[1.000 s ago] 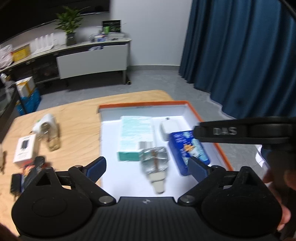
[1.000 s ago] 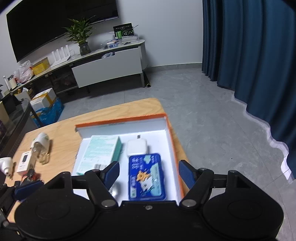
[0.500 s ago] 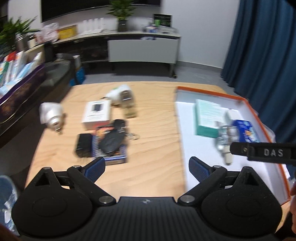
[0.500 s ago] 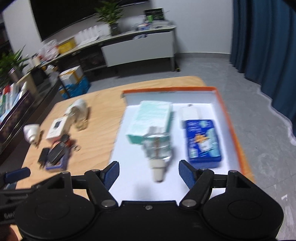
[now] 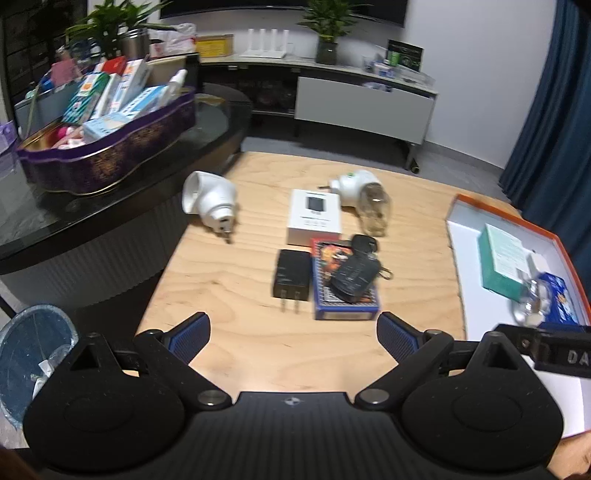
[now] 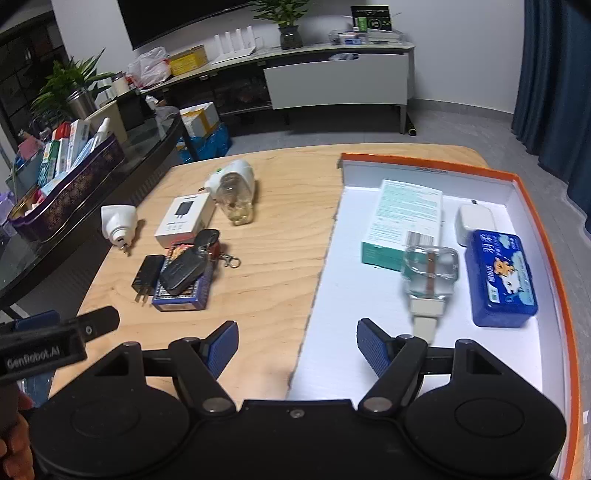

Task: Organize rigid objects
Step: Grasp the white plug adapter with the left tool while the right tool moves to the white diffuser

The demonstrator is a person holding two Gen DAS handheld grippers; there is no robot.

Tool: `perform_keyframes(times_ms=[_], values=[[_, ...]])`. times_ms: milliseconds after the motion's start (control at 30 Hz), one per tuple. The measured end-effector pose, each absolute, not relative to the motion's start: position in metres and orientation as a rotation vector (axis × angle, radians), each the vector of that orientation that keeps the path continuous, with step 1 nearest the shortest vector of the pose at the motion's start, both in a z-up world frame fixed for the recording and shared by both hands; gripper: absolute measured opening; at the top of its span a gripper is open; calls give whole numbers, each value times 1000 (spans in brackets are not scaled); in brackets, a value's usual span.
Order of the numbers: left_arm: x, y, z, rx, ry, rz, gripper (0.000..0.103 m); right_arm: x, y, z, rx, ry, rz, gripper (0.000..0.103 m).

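Both the left gripper (image 5: pixel 293 334) and right gripper (image 6: pixel 296 344) are wide open holding nothing, with the clear glass bottle (image 6: pixel 430 275) just past the right one's right finger, inside the orange-rimmed white tray (image 6: pixel 532 206).

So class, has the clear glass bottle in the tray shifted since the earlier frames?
Cannot tell for sure, but no shift shows: the clear glass bottle lies between the teal box and blue case as before; only the cameras swung left.

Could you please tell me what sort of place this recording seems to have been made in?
Most likely a home living room, or a room set up as one. A long media console with a potted plant stands against the wall under a large dark screen, and a glass-topped coffee table sits beside the wooden table.
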State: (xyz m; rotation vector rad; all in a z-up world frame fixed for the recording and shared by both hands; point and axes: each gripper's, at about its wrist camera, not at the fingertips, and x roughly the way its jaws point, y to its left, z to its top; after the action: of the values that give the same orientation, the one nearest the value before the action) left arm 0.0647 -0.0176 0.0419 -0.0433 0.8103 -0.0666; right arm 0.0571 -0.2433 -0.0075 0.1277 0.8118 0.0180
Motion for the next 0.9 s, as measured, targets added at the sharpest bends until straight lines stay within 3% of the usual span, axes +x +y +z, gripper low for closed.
perform_keyframes(times_ms=[900], values=[[204,44,12,-14,776,210,103,104,-247,-14,95,818,37,84]])
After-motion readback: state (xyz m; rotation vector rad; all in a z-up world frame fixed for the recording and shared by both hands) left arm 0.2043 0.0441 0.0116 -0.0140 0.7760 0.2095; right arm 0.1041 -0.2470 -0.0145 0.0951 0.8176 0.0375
